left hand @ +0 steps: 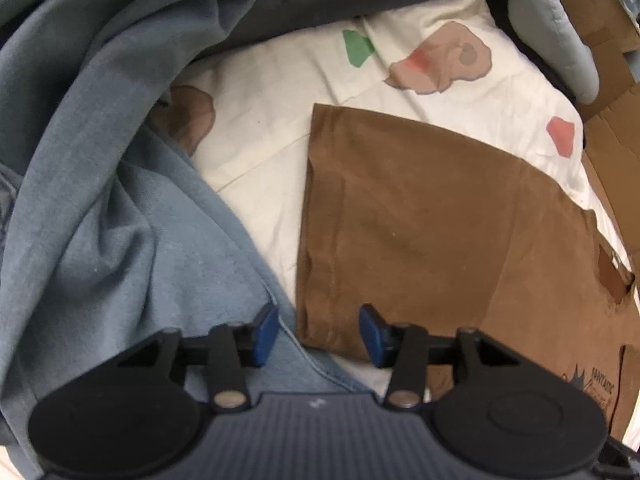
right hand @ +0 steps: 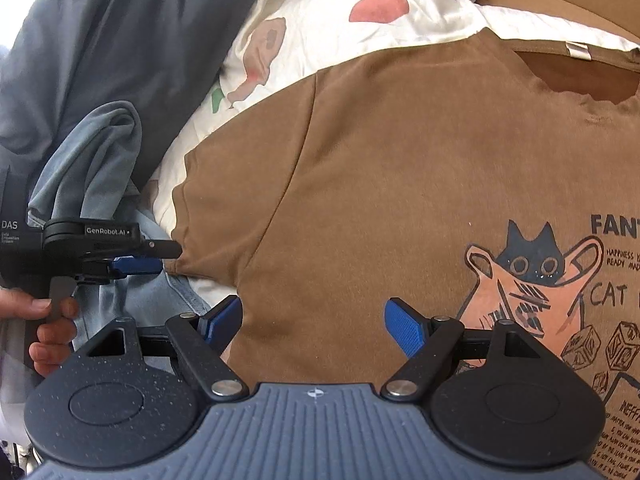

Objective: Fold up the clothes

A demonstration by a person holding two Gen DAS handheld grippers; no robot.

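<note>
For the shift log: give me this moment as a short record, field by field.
garment: brown T-shirt, spread flat, cat print up
surface: white patterned bedsheet
left gripper: open, at the shirt's sleeve hem
right gripper: open, over the shirt's body
nearby: blue-grey clothes heaped beside the shirt
fold state: not started

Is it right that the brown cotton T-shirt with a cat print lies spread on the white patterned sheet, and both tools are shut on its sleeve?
Not quite. The brown cotton T-shirt does lie on the white patterned sheet, but both tools are open: the left tool in the left wrist view, the right tool in the right wrist view.
</note>
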